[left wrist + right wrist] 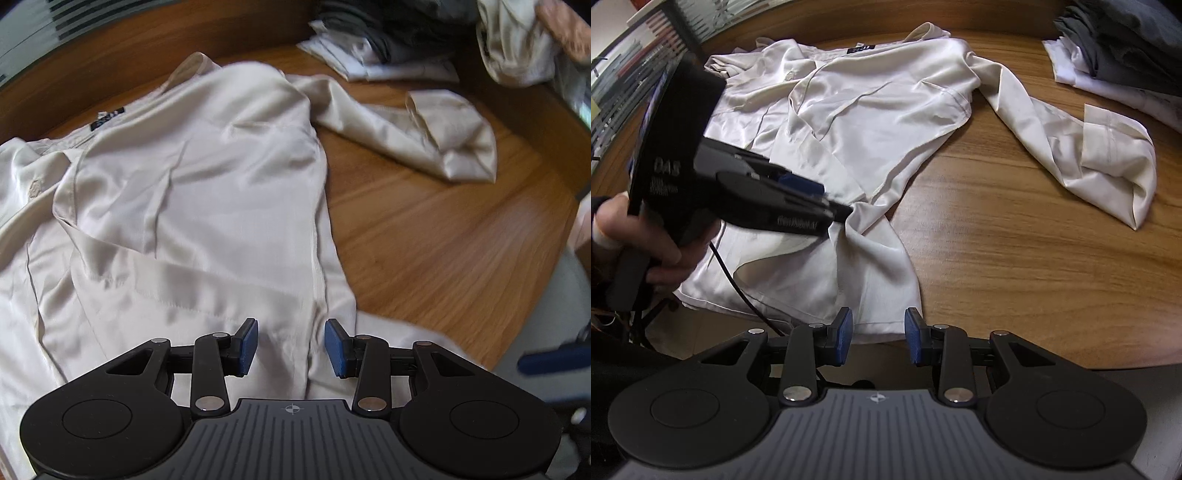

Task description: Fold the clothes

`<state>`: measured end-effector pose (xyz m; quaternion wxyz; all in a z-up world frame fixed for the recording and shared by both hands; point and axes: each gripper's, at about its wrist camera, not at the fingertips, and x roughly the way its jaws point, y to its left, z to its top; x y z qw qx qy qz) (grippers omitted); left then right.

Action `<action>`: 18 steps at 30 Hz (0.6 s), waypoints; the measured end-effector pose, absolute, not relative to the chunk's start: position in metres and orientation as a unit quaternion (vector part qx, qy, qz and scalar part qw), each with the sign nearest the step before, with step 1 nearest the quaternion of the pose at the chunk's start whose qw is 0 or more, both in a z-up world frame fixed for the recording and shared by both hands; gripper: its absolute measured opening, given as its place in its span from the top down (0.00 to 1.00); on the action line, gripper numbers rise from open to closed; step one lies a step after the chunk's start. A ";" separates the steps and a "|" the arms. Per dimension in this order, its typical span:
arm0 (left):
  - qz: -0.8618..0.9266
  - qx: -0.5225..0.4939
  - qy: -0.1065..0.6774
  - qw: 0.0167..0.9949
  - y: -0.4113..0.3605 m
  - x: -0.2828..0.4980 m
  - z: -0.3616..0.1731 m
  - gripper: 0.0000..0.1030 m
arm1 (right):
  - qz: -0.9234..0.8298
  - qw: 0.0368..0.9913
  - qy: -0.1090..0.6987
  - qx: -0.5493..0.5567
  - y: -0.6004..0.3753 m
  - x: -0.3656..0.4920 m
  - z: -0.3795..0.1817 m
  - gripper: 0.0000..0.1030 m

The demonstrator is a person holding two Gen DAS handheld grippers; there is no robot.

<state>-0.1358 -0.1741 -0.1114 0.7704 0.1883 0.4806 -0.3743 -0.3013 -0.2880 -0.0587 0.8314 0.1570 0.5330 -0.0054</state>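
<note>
Shirt (857, 122) beneath both grippers (jaws apart, empty); folded pile (1123, 48) rear of table (1015, 240).

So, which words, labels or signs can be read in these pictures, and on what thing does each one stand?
"DAS": on the black body of the left claw, seen from the right wrist; the smaller lines under it are blurred.
White print on the same claw's black finger: blurred, unreadable.
Black neck label of the cream satin shirt: unreadable.

Folded pile (1123, 48) cut off, top-right.
</note>
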 end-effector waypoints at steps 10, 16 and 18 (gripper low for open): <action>-0.334 0.129 0.505 0.785 -0.163 -0.110 -0.095 0.59 | 0.019 0.840 0.519 0.156 -0.270 -0.277 -0.076 0.66; -0.305 0.111 0.513 0.794 -0.140 -0.103 -0.083 0.58 | 0.043 0.840 0.528 0.114 -0.246 -0.245 -0.101 0.66; -0.294 0.104 0.517 0.797 -0.130 -0.101 -0.081 0.58 | 0.047 0.839 0.533 0.096 -0.240 -0.237 -0.110 0.69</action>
